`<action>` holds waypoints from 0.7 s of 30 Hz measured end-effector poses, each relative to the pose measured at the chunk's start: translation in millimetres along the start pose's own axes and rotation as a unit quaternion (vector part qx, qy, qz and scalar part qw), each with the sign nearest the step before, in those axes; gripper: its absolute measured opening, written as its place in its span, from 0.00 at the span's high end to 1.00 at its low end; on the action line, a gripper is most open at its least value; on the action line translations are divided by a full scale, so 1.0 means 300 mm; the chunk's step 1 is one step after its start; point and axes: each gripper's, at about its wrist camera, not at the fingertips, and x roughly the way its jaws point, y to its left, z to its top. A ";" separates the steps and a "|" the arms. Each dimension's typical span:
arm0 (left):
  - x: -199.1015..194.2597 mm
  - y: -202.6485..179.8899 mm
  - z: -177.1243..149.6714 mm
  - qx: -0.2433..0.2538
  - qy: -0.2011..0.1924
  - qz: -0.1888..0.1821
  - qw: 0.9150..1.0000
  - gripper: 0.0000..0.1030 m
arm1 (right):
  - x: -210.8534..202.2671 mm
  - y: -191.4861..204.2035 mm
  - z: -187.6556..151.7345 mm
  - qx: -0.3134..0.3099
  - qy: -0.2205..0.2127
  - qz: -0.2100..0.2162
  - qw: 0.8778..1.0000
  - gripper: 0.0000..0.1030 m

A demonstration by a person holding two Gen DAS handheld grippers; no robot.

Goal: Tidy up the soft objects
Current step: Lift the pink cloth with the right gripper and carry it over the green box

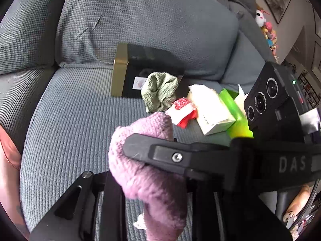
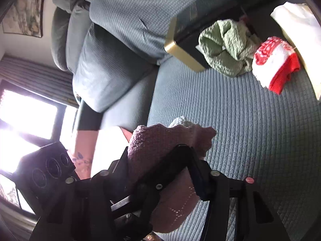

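Observation:
A pink knitted cloth [image 1: 148, 182] hangs above the grey sofa seat [image 1: 76, 120], held from both sides. My right gripper [image 1: 128, 146] reaches in from the right in the left wrist view and is shut on its upper part. My left gripper [image 1: 112, 182] is shut on the same cloth lower down. In the right wrist view the pink cloth [image 2: 160, 144] is bunched between the jaws of my right gripper [image 2: 158, 154]. A crumpled green cloth [image 1: 159, 91] and a red and white cloth [image 1: 183, 110] lie further back on the seat.
A black and gold box [image 1: 130, 74] stands against the back cushion. A white and green box [image 1: 216, 110] lies at the right. The green cloth [image 2: 226, 48] and red and white cloth [image 2: 274, 64] show in the right wrist view. A window [image 2: 26, 116] is at left.

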 end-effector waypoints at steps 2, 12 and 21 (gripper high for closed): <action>-0.007 -0.002 0.005 -0.002 -0.005 -0.004 1.000 0.77 | -0.016 -0.009 0.003 0.007 -0.006 0.005 1.000 0.52; -0.005 -0.010 0.011 -0.007 0.002 0.013 1.000 0.54 | -0.046 0.001 0.015 -0.003 -0.023 -0.006 1.000 0.54; -0.006 -0.012 0.006 -0.006 0.012 0.001 1.000 0.43 | -0.076 -0.014 0.021 -0.005 -0.039 -0.030 0.999 0.62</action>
